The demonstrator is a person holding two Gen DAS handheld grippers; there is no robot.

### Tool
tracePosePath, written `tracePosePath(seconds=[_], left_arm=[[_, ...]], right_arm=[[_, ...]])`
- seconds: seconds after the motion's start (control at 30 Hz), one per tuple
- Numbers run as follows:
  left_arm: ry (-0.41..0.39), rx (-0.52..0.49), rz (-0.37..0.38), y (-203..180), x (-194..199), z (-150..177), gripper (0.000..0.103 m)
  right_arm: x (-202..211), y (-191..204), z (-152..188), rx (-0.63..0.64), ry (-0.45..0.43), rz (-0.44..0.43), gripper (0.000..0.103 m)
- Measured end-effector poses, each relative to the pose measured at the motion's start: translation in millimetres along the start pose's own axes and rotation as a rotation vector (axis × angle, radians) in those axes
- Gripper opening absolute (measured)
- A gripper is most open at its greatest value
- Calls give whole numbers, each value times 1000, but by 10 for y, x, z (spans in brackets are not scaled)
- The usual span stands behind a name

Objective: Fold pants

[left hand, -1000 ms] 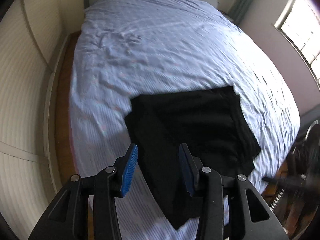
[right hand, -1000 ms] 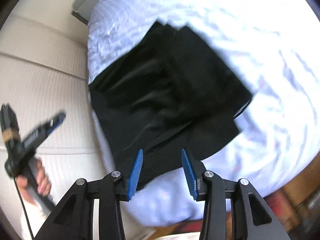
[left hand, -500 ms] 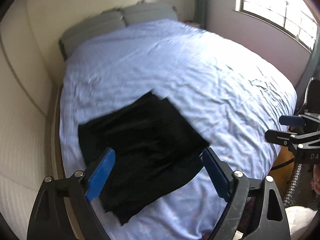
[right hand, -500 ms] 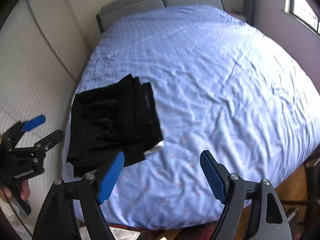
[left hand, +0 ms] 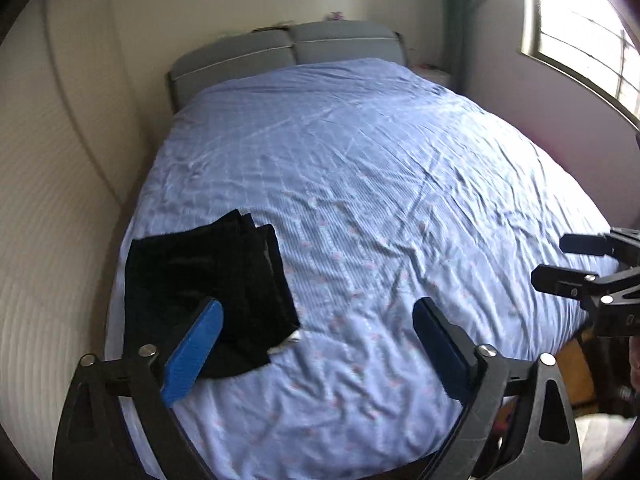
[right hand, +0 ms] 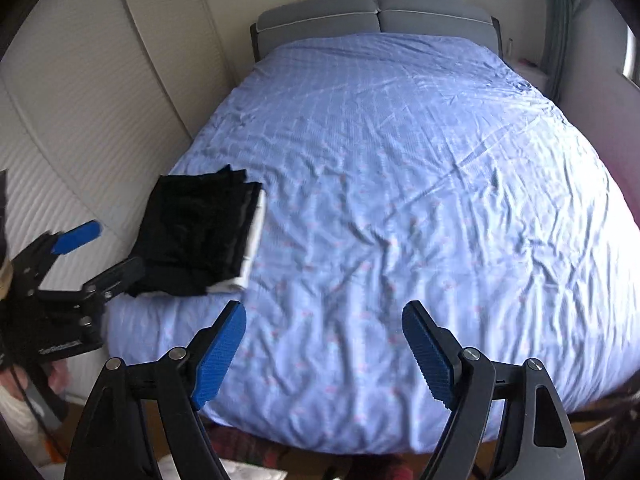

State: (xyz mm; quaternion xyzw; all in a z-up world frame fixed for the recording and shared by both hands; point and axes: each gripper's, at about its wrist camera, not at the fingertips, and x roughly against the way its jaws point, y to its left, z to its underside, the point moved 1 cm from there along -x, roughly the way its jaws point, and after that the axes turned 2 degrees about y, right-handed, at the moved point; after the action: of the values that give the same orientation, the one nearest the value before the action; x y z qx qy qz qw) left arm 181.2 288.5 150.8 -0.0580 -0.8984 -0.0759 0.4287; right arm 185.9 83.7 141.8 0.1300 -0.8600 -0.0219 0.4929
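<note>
the black pants (left hand: 200, 280) lie folded into a compact stack near the left edge of the bed's blue checked cover (left hand: 380, 184), toward its foot. the left gripper (left hand: 316, 344) hangs above the bed with its jaws opening wide and nothing between them. the right gripper (right hand: 324, 344) is likewise spread apart and empty, well clear of the pants.
</note>
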Motion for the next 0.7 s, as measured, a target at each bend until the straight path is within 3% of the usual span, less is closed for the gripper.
tracePosePath(seconds=[0.23,0.43,0.7], left_arm=[[-19,-26,-28,-554,-135,51,99],[-10,63,2,-924,-434,276,100],[-98,115,-21,-1513,-870,732,103]], right_arm=[[16,-497,129,-4,-26,59,81],[-108,-1030,358,-56,-79,65,81],[-484,-1771,869,-27,-147,114,81]])
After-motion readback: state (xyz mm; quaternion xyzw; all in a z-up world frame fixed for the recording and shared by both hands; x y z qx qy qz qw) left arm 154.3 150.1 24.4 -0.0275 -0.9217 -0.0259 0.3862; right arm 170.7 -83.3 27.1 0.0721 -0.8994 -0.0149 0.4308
